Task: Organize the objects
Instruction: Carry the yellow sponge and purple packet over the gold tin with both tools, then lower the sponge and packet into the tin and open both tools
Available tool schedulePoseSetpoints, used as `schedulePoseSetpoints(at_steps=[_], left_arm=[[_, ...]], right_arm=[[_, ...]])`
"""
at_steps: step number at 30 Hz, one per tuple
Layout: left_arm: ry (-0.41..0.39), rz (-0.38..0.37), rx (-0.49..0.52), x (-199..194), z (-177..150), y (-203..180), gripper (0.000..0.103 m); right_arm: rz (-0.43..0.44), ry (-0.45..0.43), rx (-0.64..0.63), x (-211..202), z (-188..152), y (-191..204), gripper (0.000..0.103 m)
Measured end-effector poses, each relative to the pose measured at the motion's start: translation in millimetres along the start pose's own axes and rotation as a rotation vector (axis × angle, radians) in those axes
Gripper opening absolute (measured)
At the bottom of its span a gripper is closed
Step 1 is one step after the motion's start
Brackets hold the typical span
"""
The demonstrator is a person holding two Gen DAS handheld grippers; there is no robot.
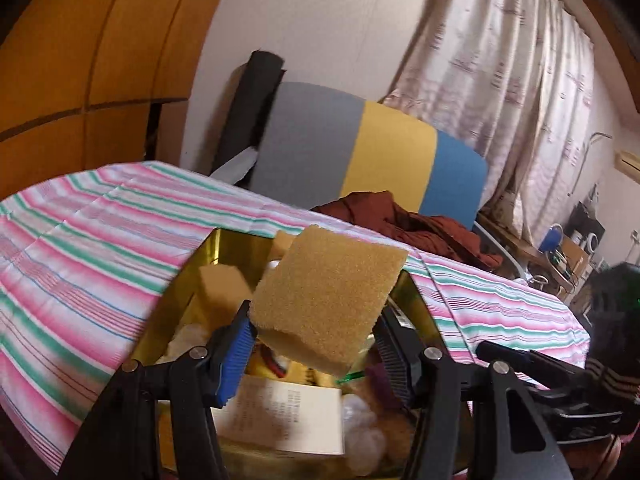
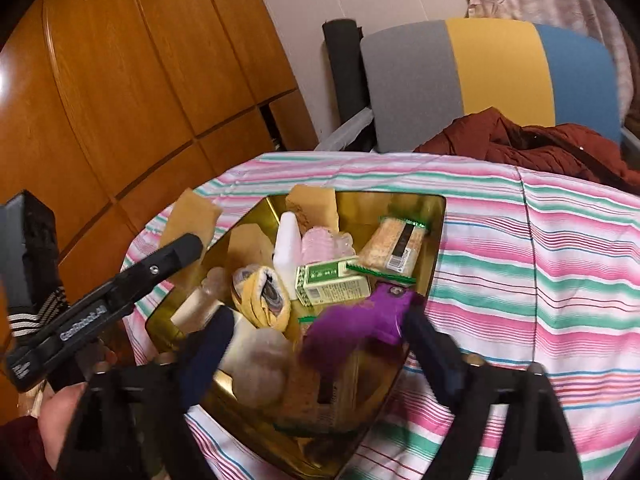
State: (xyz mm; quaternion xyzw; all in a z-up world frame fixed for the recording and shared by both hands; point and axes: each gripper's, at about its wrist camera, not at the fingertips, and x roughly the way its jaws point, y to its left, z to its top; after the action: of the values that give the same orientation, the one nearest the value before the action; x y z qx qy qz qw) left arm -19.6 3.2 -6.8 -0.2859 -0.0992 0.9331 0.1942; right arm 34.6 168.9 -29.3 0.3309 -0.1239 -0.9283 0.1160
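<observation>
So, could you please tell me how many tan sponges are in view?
2: one sponge gripped in the left claw by the gold tin, another sponge leaning in the tin's far corner. More may be buried inside.

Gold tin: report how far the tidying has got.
Done: the gold tin already holds the white bottle, green box and cracker pack. In hand: the left tool grips a tan sponge above the tin; the right tool stands open over a purple item, apparently just released. Left: drop the sponge in.
</observation>
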Motion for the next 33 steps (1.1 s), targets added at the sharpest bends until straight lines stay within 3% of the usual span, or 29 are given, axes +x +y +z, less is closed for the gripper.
schedulePoseSetpoints(at_steps=[6, 9, 15, 18, 24, 31, 33], left_arm=[[0.031, 0.027, -0.039, 12, 5, 15, 0.059], [0.091, 0.036, -0.037, 28, 13, 15, 0.059], [0.176, 0.291, 0.134, 57, 32, 17, 0.059], [0.246, 0.332, 0.203, 72, 31, 15, 0.059], [0.361, 0.310, 0.319, 106, 22, -12, 0.060], [0.406, 0.209, 0.239, 121, 27, -11, 0.063], [0.409, 0.215, 0.227, 116, 30, -5, 0.065]], right_arm=[[0.026, 0.014, 0.015, -3, -5, 0, 0.090], [0.031, 0.025, 0.032, 0, -9, -2, 0.090], [0.048, 0.034, 0.053, -5, -15, -5, 0.090], [0.053, 0.034, 0.067, -6, -16, -8, 0.090], [0.064, 0.047, 0.104, -3, -20, -13, 0.090], [0.064, 0.046, 0.114, -8, -23, -16, 0.090], [0.064, 0.043, 0.118, -9, -23, -17, 0.090]])
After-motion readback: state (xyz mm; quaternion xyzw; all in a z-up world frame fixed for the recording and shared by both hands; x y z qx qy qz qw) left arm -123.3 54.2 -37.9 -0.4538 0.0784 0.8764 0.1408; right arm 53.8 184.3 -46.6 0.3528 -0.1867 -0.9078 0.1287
